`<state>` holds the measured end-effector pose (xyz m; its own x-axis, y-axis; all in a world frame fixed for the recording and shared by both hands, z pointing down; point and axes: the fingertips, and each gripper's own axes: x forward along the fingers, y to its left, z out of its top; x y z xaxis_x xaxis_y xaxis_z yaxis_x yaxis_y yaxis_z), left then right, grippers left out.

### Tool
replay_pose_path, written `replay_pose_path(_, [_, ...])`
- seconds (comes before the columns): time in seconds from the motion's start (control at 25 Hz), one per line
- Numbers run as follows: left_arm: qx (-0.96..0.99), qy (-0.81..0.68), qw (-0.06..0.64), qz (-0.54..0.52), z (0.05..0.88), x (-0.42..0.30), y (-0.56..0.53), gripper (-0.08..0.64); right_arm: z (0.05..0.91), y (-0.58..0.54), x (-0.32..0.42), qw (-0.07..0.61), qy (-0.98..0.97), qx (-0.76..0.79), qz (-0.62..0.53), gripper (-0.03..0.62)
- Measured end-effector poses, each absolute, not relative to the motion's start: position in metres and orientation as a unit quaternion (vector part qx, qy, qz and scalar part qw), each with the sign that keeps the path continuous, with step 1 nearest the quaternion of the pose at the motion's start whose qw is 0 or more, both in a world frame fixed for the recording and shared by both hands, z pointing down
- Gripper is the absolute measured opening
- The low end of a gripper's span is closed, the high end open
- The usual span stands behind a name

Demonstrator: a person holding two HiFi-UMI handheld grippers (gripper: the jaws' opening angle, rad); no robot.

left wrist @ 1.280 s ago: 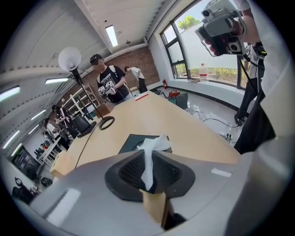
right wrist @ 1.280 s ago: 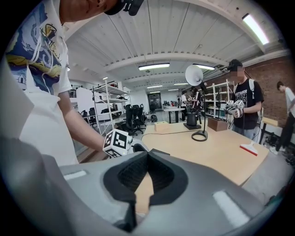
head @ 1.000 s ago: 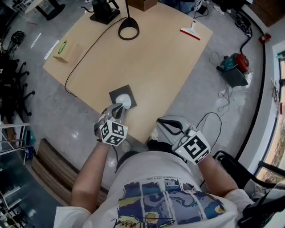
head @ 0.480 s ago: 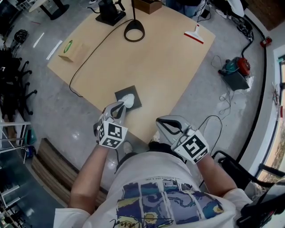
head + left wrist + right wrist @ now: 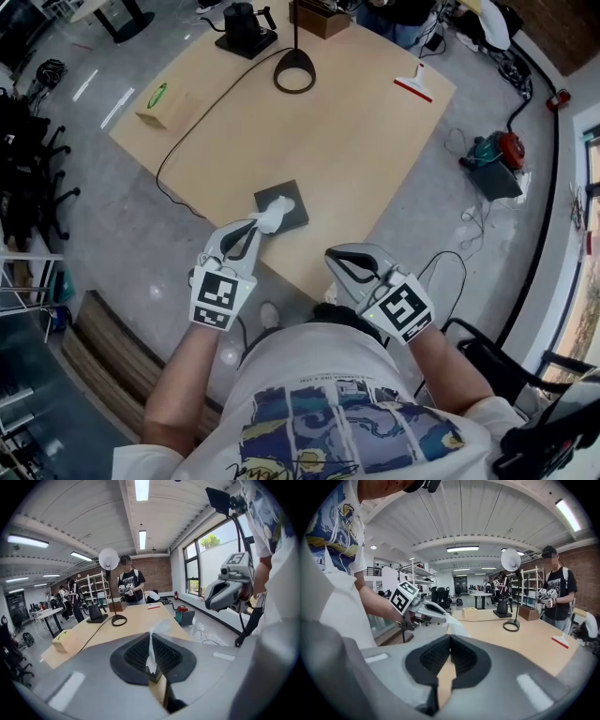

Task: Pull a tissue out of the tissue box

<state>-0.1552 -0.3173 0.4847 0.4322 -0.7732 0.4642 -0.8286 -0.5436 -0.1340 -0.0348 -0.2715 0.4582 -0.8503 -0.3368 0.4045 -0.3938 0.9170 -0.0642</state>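
Note:
A dark grey tissue box (image 5: 287, 201) lies on the wooden table (image 5: 347, 141) near its front edge. A white tissue (image 5: 271, 217) stretches from the box's top to my left gripper (image 5: 254, 229), which is shut on it and raised above the table edge. In the left gripper view the tissue (image 5: 153, 639) stands up from between the closed jaws of the left gripper (image 5: 151, 662). My right gripper (image 5: 337, 260) hovers off the table's front edge, shut and empty. In the right gripper view the right gripper (image 5: 449, 640) shows closed jaws, with the left gripper (image 5: 425, 611) and the tissue (image 5: 456, 625) beyond.
Farther back on the table are a beige box (image 5: 162, 101), a lamp's ring base (image 5: 294, 73) with a cable (image 5: 202, 117), a black kettle (image 5: 247, 22) and a red-and-white scraper (image 5: 413, 85). A person (image 5: 129, 585) stands at the far end. A red machine (image 5: 497, 153) sits on the floor to the right.
My left gripper has risen from the box with the tissue pinched in it, drawing the tissue upward. The right gripper has shifted slightly and stays shut.

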Motion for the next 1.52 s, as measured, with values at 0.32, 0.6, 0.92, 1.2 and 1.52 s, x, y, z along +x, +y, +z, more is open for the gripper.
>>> replay_pose_path(0.32, [0.862, -0.482, 0.059, 0.150, 0.421, -0.173, -0.278, 0.008, 0.448, -0.254, -0.058, 0.196, -0.960, 0.191, 0.053, 0.003])
replay_pose_path(0.6, [0.875, -0.465, 0.059, 0.118, 0.388, -0.185, -0.240, 0.008, 0.438, -0.240, -0.077, 0.195, -0.960, 0.197, 0.046, 0.003])
replay_pose_path(0.92, [0.890, -0.442, 0.061, 0.095, 0.364, -0.199, -0.209, 0.008, 0.431, -0.225, -0.099, 0.196, -0.958, 0.208, 0.035, 0.003])
replay_pose_path(1.2, [0.901, -0.419, 0.068, 0.087, 0.354, -0.202, -0.183, 0.008, 0.424, -0.204, -0.111, 0.195, -0.957, 0.213, 0.026, 0.003])
replay_pose_path(1.52, [0.908, -0.404, 0.064, 0.088, 0.352, -0.206, -0.162, 0.008, 0.420, -0.184, -0.120, 0.193, -0.955, 0.223, 0.018, 0.003])
